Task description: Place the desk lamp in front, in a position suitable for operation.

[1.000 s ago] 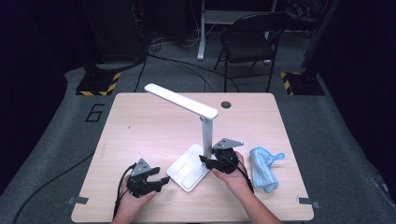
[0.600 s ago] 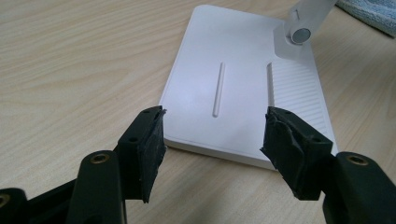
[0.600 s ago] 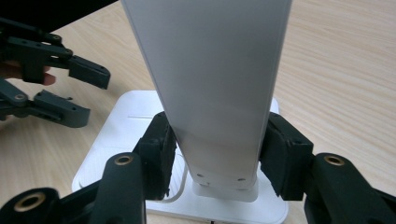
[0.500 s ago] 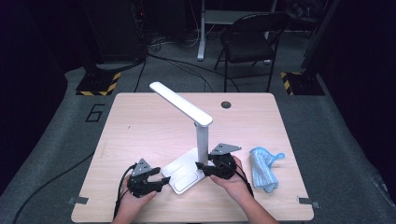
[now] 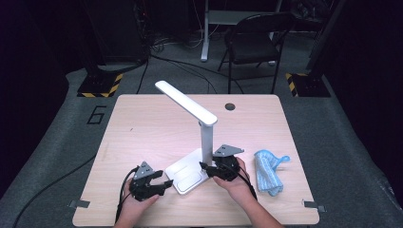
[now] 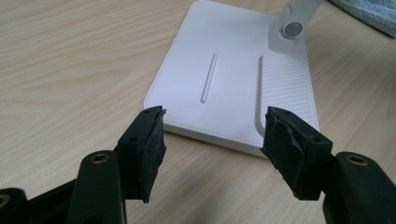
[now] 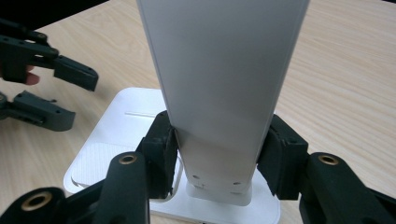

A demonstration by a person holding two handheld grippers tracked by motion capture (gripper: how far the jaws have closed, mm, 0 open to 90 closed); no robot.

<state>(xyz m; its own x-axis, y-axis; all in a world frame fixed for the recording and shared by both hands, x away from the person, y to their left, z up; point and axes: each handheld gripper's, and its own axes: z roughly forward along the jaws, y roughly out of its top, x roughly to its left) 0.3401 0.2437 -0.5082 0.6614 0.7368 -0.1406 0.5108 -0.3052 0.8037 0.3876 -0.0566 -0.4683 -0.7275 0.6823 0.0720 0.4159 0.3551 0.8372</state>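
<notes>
I have the right gripper [image 7: 217, 161] clamped on the lamp [image 5: 206, 142] post, low down by the hinge; its jaws have just been closing and the pads now press both sides of the post. The lamp stands on the table [image 5: 142, 123] near my edge, base flat, head angled up and away to the left. My left gripper [image 6: 212, 149] sits apart and empty, just short of the base's near edge. I judge this the bracing step: next I should pin the base with the left, then fold or shift the post. A cloth [image 5: 268, 171] lies to the right.
</notes>
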